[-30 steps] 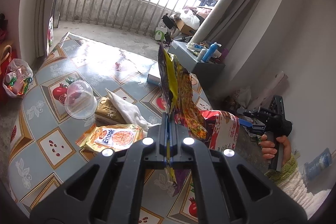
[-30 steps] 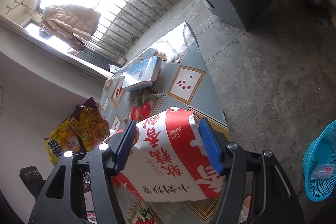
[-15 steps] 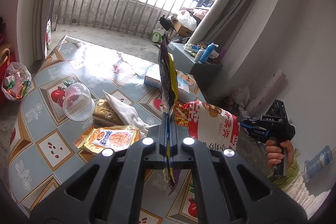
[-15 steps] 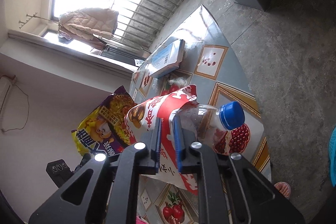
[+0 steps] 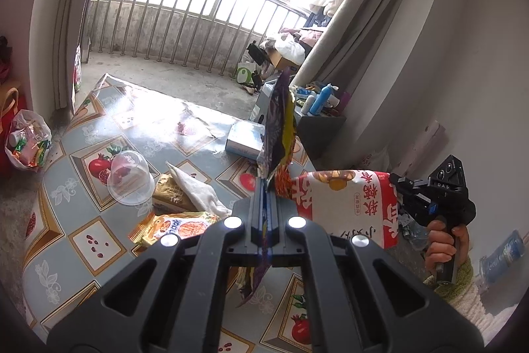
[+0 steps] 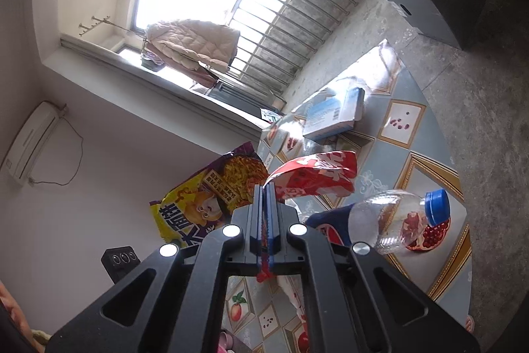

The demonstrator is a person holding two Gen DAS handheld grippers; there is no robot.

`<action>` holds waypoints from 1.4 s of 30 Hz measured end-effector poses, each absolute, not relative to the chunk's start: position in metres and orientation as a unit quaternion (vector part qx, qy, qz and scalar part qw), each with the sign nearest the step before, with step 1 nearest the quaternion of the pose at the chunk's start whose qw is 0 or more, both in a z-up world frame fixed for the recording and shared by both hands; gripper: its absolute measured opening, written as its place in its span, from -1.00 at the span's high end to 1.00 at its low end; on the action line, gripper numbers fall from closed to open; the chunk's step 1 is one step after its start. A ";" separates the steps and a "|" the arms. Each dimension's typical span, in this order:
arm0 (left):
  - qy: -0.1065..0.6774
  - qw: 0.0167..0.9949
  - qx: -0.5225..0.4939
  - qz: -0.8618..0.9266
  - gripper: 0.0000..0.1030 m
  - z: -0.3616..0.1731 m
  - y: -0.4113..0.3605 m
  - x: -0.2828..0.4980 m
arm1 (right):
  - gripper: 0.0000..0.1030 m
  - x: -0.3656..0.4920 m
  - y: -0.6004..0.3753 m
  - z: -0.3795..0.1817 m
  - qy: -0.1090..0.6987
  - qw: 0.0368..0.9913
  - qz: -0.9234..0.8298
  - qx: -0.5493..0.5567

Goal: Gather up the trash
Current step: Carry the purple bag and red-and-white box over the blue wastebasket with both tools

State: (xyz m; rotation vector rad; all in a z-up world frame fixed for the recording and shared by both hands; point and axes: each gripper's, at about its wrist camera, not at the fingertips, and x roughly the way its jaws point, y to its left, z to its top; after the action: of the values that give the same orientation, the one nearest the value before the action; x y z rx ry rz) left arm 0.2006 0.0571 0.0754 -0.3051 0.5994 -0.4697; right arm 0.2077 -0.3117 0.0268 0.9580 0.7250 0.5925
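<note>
I've got the left gripper (image 5: 265,187) clamped on the purple noodle bag (image 5: 277,128) and the right gripper (image 6: 265,187) pinching the red bag (image 6: 314,177) above the worktop (image 5: 82,240), bottle (image 6: 390,220) at three o'clock, so I'll lift both clear without tearing.

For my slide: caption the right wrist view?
Right gripper pinches a red snack bag above a plastic bottle on the table.

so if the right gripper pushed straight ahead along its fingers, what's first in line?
Beyond the red-and-white bag it grips, probably the light blue box on the table. Depth is unclear in the fisheye view.
</note>
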 end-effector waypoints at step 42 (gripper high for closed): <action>0.489 0.713 0.154 -0.479 0.81 -0.068 -0.497 0.187 | 0.93 0.007 -0.587 -0.127 0.332 0.807 -0.202 0.445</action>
State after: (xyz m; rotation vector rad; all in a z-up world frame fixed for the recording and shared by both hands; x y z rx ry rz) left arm 0.1872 -0.4969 -0.0676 0.3413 1.0831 -1.0615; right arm 0.0068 -0.5870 -0.1269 0.9521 0.7097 -0.4313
